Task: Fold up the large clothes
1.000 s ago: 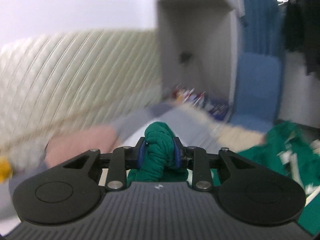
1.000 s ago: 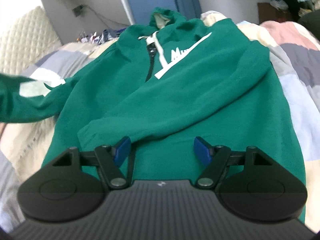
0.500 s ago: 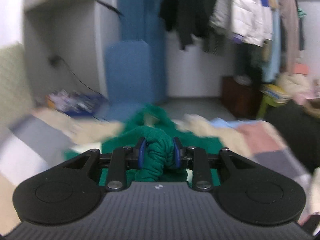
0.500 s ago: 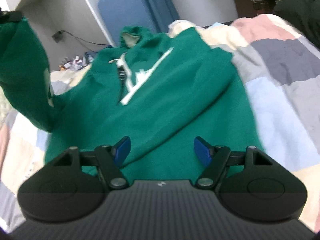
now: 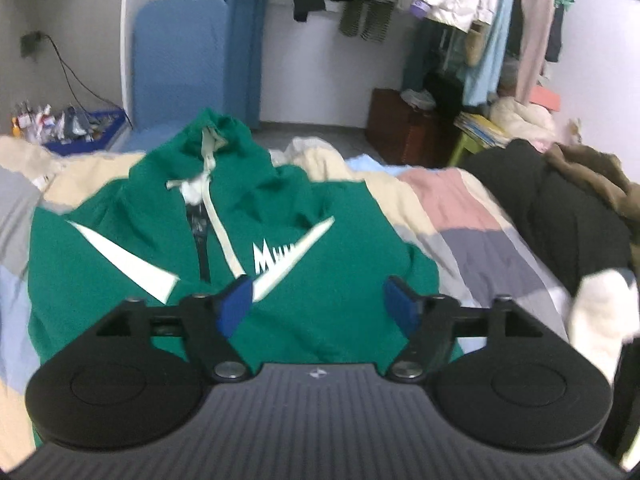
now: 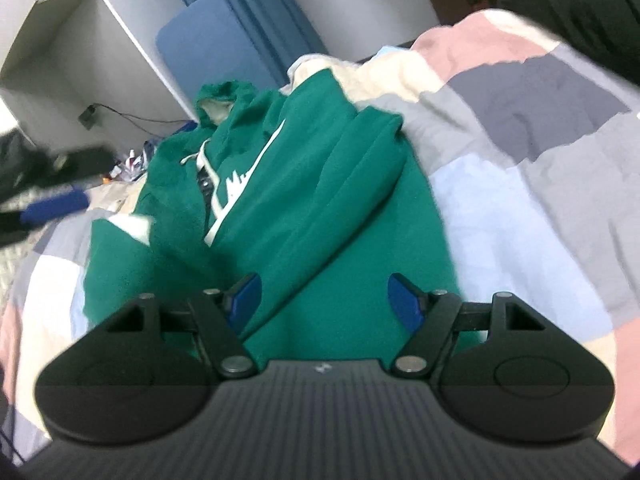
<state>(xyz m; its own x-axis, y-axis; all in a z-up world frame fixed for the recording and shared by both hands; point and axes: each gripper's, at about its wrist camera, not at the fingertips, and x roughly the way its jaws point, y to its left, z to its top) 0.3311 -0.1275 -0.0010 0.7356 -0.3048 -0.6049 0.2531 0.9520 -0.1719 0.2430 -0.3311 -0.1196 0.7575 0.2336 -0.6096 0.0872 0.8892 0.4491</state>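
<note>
Two claws hover over a green hoodie (image 5: 328,280) spread on a patchwork-quilted bed (image 5: 460,208), hood toward the far edge. The left claw (image 5: 318,304), which a moment ago pinched a bunched green sleeve, is opening with nothing between its blue pads. The right claw (image 6: 322,300) stands open and empty, so that sleeve fold looks finished.

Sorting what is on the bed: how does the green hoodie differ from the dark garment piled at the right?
The green hoodie lies spread flat, front up, on the patchwork quilt; the dark garment sits in a bunched heap. The hoodie shows white stripes, lettering and a drawstring; the dark garment looks plain. Both rest on the quilt.
</note>
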